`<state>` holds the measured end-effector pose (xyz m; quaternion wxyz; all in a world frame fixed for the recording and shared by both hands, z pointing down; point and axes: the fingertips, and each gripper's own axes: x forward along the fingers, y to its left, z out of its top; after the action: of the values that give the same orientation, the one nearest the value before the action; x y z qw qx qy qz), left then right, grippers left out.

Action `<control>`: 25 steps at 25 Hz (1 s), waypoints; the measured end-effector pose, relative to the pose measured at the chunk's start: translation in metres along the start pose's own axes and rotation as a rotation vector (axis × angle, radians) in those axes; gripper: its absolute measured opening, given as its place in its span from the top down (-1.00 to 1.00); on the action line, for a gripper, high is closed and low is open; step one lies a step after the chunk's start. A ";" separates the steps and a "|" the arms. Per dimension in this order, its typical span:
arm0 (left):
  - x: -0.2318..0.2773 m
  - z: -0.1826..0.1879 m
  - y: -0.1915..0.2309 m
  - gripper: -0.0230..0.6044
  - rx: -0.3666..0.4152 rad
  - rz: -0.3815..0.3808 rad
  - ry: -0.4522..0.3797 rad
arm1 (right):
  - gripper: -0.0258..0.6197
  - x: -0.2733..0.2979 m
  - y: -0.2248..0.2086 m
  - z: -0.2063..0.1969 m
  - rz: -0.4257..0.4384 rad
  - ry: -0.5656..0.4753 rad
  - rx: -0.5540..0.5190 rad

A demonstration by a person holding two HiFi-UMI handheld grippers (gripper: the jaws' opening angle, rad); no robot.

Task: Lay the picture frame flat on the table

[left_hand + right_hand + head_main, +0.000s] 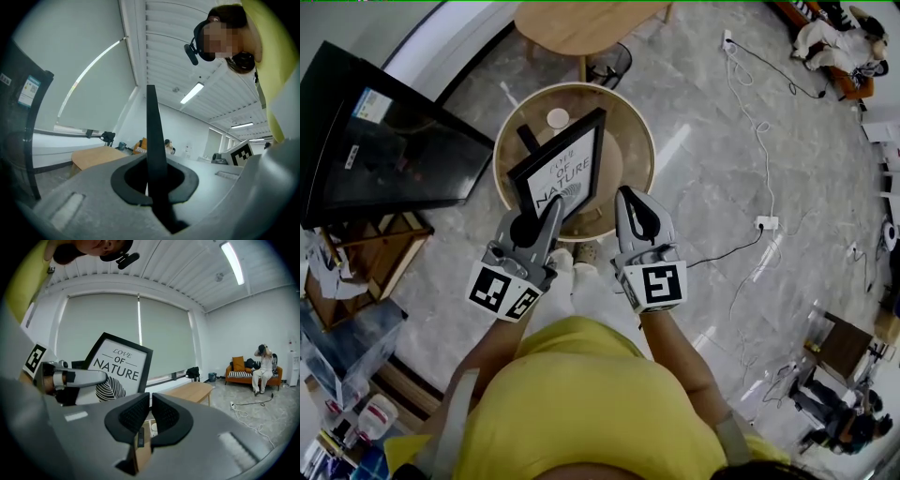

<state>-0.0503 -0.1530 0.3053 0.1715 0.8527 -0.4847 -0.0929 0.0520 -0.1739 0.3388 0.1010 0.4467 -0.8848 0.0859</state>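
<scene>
The frame (562, 173) stands tilted on the round wooden counter (633, 131), not yet flat. Its print reads "LOVE OF NATURE" above a drawn leaf.

The left claw (547, 212) is clamped on the frame's lower left edge. In the left gripper view that thin black edge (151, 122) rises straight up from between the pads of the left claw (152, 180).

The right claw (628, 197) hangs just right of the frame's lower corner. Its jaws are drawn almost together, leaving only a narrow slit with nothing in it. From the right claw (150, 416), the frame (119, 366) is up and to the left, with the left claw (75, 377) on its side.

A small white disc (558, 118) lies on the counter beyond the frame.
</scene>
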 end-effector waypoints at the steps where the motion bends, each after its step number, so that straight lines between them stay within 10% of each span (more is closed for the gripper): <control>1: 0.004 -0.005 0.002 0.90 -0.009 -0.019 0.011 | 0.85 0.003 0.000 -0.003 0.002 0.010 0.006; 25: 0.014 -0.163 0.061 0.89 -0.170 -0.286 0.173 | 0.43 0.055 0.004 -0.177 0.246 0.230 0.186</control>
<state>-0.0386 -0.1603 0.4795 0.2690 0.9001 -0.3325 -0.0835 0.0354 -0.1711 0.5232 0.1485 0.3297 -0.9037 0.2293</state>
